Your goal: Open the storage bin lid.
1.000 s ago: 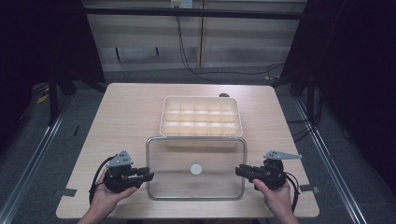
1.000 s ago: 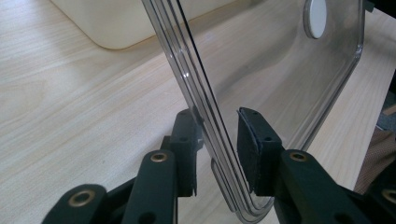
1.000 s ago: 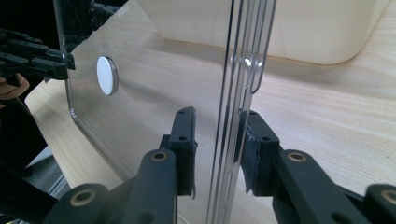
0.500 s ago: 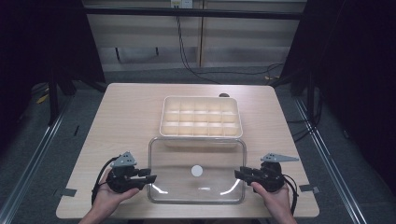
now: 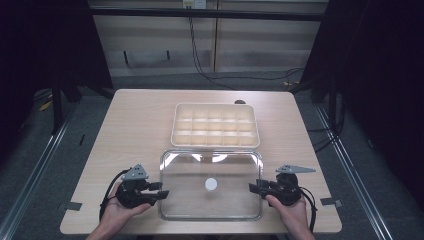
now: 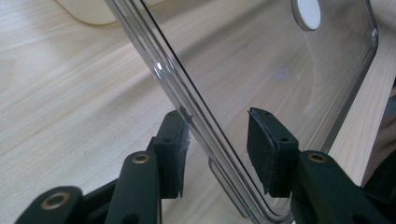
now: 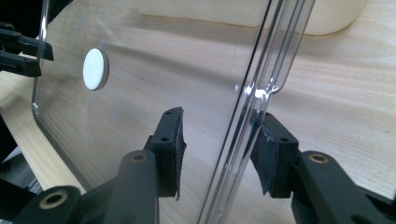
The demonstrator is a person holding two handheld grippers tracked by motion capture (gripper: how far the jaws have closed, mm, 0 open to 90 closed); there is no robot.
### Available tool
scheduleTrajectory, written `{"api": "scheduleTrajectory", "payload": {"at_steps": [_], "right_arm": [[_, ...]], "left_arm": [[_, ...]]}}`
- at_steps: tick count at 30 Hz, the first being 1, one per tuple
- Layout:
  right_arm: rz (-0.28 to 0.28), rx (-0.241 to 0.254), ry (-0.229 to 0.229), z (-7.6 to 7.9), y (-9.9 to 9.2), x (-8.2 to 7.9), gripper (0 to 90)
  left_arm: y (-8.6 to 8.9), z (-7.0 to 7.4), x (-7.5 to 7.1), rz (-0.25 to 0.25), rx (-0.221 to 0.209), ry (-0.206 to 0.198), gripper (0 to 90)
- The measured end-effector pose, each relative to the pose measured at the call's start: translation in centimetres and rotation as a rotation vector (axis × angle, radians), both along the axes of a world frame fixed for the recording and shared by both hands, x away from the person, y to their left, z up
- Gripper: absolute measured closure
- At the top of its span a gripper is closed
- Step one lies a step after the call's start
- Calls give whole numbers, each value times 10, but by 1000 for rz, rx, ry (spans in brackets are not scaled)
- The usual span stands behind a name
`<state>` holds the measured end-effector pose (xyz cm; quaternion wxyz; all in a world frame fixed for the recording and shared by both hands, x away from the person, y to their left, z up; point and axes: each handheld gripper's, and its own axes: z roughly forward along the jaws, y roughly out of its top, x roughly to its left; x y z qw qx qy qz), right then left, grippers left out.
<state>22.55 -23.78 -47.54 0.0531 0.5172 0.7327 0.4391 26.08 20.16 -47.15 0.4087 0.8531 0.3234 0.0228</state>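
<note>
A pale wooden bench with rounded corners stands on a grey carpeted floor, with metal rails running along the floor on both sides of it. Behind the bench a light wood-panelled wall is crossed by a dark horizontal bar, and black cables hang down it and trail across the floor. Dark curtains close in the left and right sides, and small strips of grey tape sit at the bench's near corners.

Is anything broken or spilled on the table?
Nothing looks broken or spilled. The clear lid lies flat on the table, off the compartment box behind it, which sits open and empty.
</note>
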Motion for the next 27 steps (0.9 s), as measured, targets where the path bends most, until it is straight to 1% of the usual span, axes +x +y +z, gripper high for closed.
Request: {"api": "scheduleTrajectory", "payload": {"at_steps": [4,7,10,17,18,20,22,24,27], "right_arm": [[-2,-11,2,-2,1,0,541],[-8,-15,17,-4,1,1,524],[-9,-17,24,-7,1,3,515],[-13,-27,32,-8,3,4,501],[-13,-30,31,-9,3,5,497],[-17,-44,33,-10,4,6,486],[-19,-59,37,-11,5,7,476],[-21,-65,39,-13,5,8,474],[-28,-79,41,-13,5,9,472]], "left_arm": [[-2,-2,1,-2,5,13,558],[-4,-4,4,6,1,26,548],[-4,-4,5,4,13,29,544],[-4,-6,6,6,20,28,537],[-4,-6,6,7,25,32,536],[-4,-7,7,15,36,36,537],[-4,-8,8,16,38,36,537],[-4,-9,8,18,49,40,537],[-5,-10,9,24,51,41,537]]}}
